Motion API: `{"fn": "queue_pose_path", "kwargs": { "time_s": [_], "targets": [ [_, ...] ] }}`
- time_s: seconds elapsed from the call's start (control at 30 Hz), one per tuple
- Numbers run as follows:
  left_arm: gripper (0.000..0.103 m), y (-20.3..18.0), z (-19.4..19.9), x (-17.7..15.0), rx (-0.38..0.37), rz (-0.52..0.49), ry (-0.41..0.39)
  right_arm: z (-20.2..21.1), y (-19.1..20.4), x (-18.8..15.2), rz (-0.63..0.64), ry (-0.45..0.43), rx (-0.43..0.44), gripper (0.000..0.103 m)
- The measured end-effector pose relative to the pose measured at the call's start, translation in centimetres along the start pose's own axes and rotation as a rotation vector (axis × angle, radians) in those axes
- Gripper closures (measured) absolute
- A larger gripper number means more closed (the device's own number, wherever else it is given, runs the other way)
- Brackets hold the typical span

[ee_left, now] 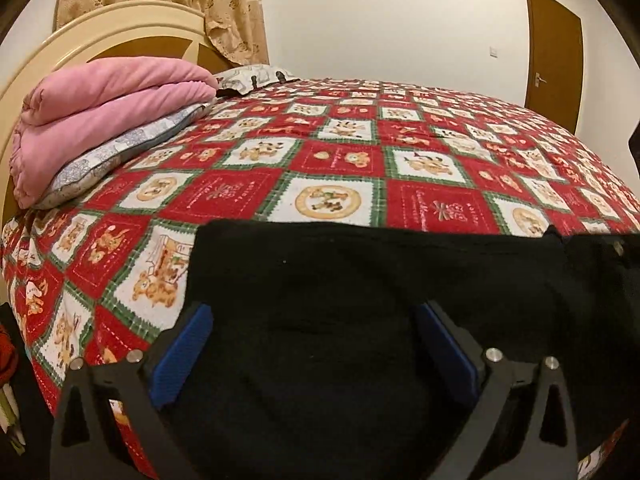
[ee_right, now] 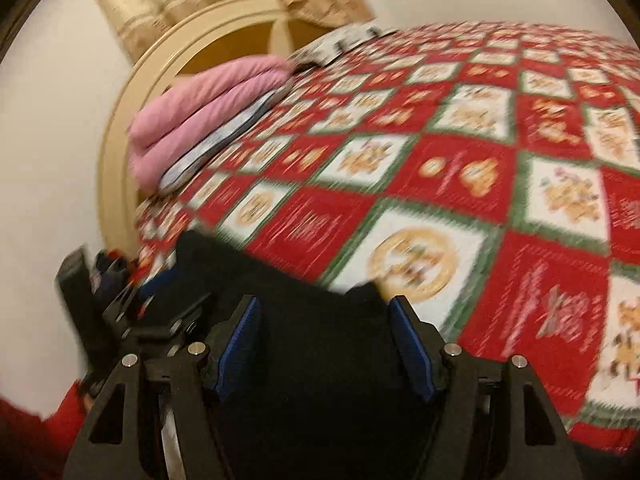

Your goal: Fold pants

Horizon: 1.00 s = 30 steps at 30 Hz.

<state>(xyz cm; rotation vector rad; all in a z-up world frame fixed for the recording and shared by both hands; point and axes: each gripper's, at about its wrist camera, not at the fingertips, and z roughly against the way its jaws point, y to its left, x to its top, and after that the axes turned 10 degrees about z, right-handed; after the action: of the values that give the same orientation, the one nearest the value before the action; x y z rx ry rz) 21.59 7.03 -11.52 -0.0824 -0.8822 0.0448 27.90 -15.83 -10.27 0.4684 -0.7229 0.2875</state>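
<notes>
My left gripper [ee_left: 312, 344]: jaws spread, empty, over black pants [ee_left: 360, 280] | my right gripper [ee_right: 325, 340]: jaws apart, pants between, apparently unpressed (blurred) | pants flat at near edge of bedspread [ee_left: 340, 160] | far: pink blanket [ee_left: 104, 108], headboard [ee_left: 120, 24]

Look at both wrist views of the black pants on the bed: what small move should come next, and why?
Probably close both grippers on the cloth. The left gripper and right gripper each stand open with the black pants lying between their blue pads, not pinched, near the edge of the patterned bedspread. Neither can lift or fold until it grips.
</notes>
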Motion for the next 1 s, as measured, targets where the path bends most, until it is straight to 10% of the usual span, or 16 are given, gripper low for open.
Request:
{"fn": "queue_pose_path", "kwargs": {
  "time_s": [0.5, 0.8, 1.0],
  "targets": [
    [0.0, 0.0, 0.0, -0.1, -0.015, -0.004, -0.004, 1.0, 1.1, -1.7, 0.165, 0.153, 0.074, 0.035],
    [0.0, 0.1, 0.0, -0.1, -0.019, -0.006, -0.005, -2.6, -2.0, 1.1, -0.021, 0.171, 0.516, 0.033],
    [0.0, 0.0, 0.0, 0.0, -0.02, -0.017, -0.005, -3.7, -3.1, 2.1, -0.076, 0.083, 0.368, 0.051]
  ]
}}
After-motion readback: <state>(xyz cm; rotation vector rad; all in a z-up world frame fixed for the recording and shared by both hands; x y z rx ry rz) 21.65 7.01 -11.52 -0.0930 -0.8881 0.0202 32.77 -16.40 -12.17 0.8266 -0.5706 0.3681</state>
